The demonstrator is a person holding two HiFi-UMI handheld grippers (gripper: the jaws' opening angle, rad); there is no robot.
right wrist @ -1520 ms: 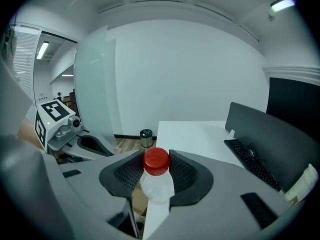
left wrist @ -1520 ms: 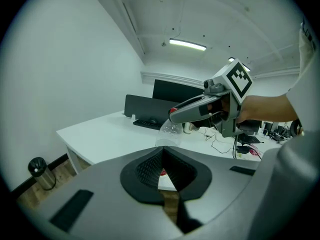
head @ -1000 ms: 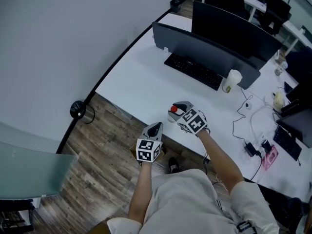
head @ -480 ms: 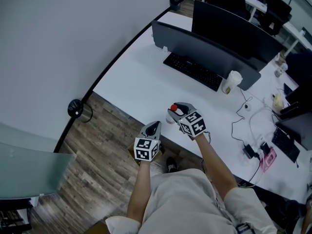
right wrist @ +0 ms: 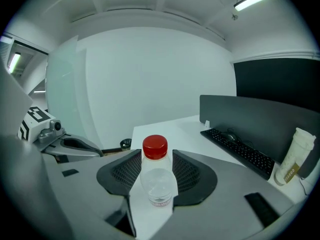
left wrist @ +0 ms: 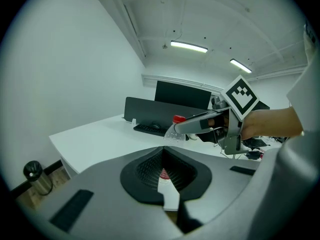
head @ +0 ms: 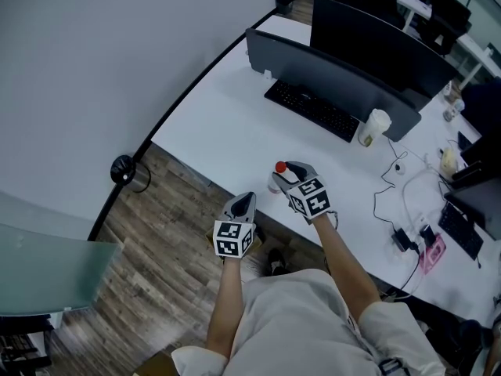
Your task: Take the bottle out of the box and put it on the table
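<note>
A small clear bottle (right wrist: 159,176) with a red cap stands upright on the white table (head: 227,139), close to its front edge. My right gripper (right wrist: 156,159) has a jaw on each side of it. The jaws are opening, and a thin gap shows between each pad and the bottle (head: 276,180). My left gripper (head: 246,200) hangs over the wooden floor just left of the table edge, tips together and empty. The left gripper view shows the bottle (left wrist: 176,129) behind the right gripper (left wrist: 200,124). The brown box (head: 266,249) is mostly hidden under my hands.
A dark screen (head: 329,73), a keyboard (head: 311,110) and a white cup (head: 373,128) sit farther back on the table. Cables and small devices (head: 407,225) lie to the right. A round black bin (head: 125,169) stands on the floor by the wall.
The right gripper has rolled a little around the bottle and its jaws stand wider. The left gripper has stayed almost in place.
</note>
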